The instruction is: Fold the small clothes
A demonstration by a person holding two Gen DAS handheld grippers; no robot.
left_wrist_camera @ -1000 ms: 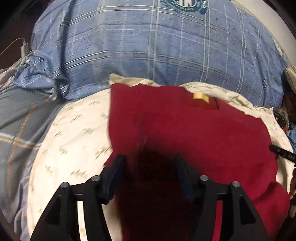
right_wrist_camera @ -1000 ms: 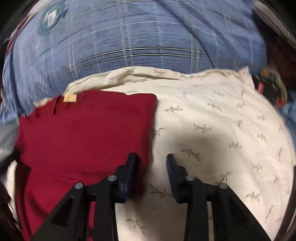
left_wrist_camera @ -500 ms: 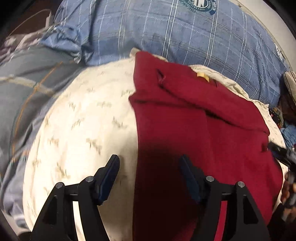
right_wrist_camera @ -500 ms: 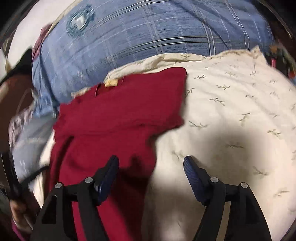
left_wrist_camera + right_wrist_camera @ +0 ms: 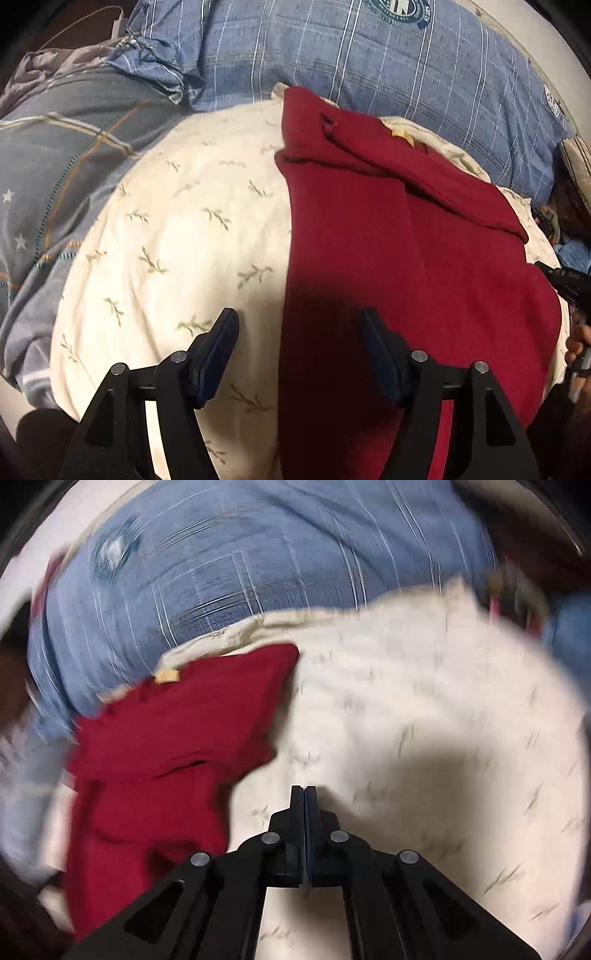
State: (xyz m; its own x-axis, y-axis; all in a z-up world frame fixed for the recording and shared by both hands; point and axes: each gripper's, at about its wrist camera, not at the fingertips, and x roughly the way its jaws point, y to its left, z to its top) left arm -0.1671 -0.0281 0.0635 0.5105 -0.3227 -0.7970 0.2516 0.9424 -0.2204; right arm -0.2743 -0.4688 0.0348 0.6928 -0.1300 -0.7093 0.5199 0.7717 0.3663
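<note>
A dark red garment (image 5: 406, 258) with a small yellow neck label (image 5: 402, 134) lies on a cream pillow with a leaf print (image 5: 166, 240); both sleeves are folded in over its body. My left gripper (image 5: 299, 325) stands open above the garment's left edge, with nothing pressed between its pads. In the blurred right wrist view the red garment (image 5: 166, 757) lies to the left, and my right gripper (image 5: 303, 790) is shut and empty over the bare cream pillow (image 5: 424, 720) beside it. The right gripper's tip (image 5: 565, 280) shows at the left wrist view's right edge.
A blue checked pillow (image 5: 351, 55) lies behind the cream one. A grey plaid quilt (image 5: 48, 166) lies to the left. A white cable and charger (image 5: 118, 24) sit at the far left corner. Dark clutter (image 5: 572, 206) lies at the right.
My left gripper slid left, off the garment's middle to its left edge. My right gripper let go of the garment's right side, opened wide, then shut empty over the pillow.
</note>
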